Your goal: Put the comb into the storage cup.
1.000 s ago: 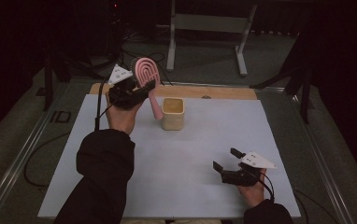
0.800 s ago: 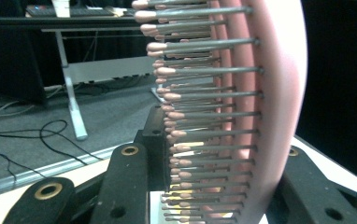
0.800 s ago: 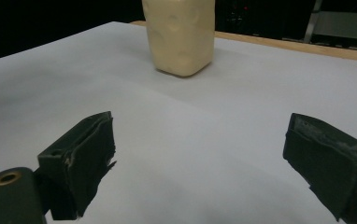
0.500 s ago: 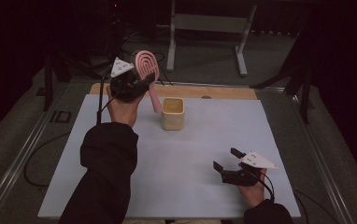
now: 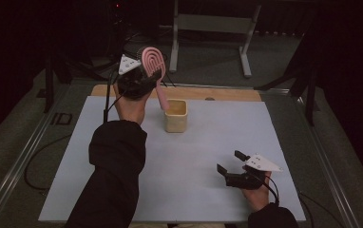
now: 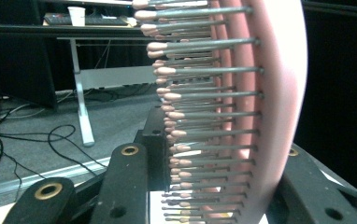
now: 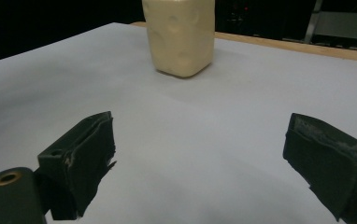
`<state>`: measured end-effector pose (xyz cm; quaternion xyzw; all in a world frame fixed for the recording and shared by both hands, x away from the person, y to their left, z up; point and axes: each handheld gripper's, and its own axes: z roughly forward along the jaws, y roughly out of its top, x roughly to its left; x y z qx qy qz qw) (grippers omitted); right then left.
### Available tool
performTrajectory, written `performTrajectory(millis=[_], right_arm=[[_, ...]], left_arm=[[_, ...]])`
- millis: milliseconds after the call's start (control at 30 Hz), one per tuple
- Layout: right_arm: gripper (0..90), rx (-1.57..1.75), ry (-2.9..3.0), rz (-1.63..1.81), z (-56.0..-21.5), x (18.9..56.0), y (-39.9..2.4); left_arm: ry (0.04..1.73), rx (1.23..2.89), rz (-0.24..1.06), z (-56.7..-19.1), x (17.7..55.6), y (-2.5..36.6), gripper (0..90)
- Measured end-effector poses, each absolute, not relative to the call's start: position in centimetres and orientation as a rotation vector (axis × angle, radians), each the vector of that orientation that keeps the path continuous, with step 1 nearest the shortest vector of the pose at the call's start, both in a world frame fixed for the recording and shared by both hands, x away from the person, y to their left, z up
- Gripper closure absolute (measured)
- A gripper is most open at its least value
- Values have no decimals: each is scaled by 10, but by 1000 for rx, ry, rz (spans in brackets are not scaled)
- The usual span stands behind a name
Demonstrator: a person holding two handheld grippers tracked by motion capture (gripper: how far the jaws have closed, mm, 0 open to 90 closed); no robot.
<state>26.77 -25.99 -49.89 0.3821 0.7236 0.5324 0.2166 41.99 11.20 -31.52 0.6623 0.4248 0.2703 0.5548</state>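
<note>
Right gripper (image 5: 231,166) idle at five o'clock, jaws wide, nothing between. Farther off, at eleven o'clock, left gripper (image 5: 144,78) clamped on pink hairbrush (image 5: 152,61), handle tip just above cream cup (image 5: 176,115). Lifted already; lowering in probably left.

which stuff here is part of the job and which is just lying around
In the job:
pink hairbrush, clamped in the left gripper
cream cup

Lying about:
right gripper, open, idle
metal stand behind the table

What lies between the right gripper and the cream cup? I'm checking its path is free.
Nothing: bare white table separates the right gripper from the cream cup, seen in the right gripper view.
</note>
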Motion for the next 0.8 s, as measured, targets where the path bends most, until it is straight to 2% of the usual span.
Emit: performTrajectory(millis=[800], right_arm=[[88, 1057, 2001, 1489, -499, 269, -260]], left_arm=[[1030, 1569, 662, -327, 434, 87, 647]])
